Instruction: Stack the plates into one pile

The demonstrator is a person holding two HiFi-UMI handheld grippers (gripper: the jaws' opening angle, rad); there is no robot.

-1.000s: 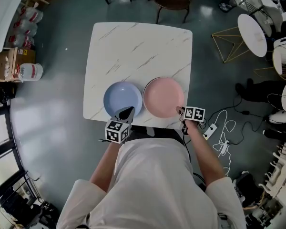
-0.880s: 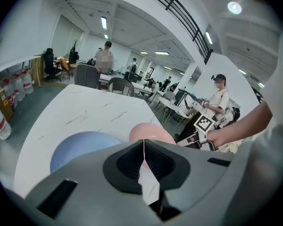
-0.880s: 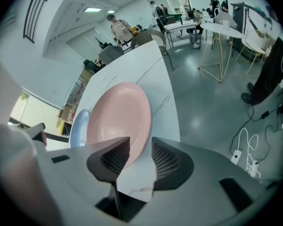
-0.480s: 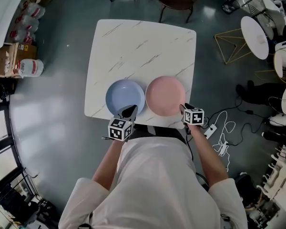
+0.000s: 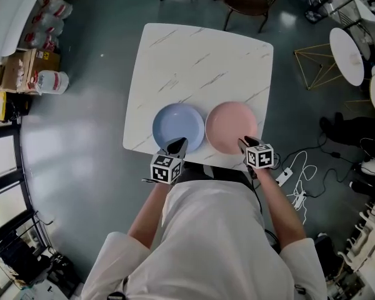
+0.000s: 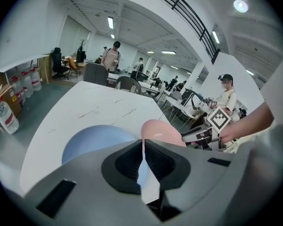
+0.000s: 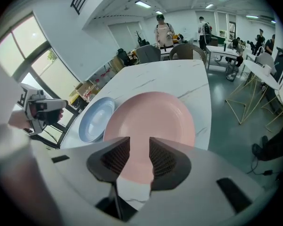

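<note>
Marble-veined white counter (image 5: 200, 61) holds a round pale-blue plate (image 5: 178, 127) beside a round pink plate (image 5: 231, 127), unstacked; left tongs (image 5: 177, 147) together, seemingly empty; right tongs (image 5: 246, 143), just opened, gape empty at the pink rim.

No word, brand or number can be read anywhere. The cube (image 5: 165, 169) on the left hand-held gripper (image 5: 178, 145) and the cube (image 5: 260, 156) on the right hand-held gripper (image 5: 245, 142) carry black-and-white square markers, patterns without letters. The red label on the bottle (image 5: 50, 81) on the floor is too small to read.
</note>
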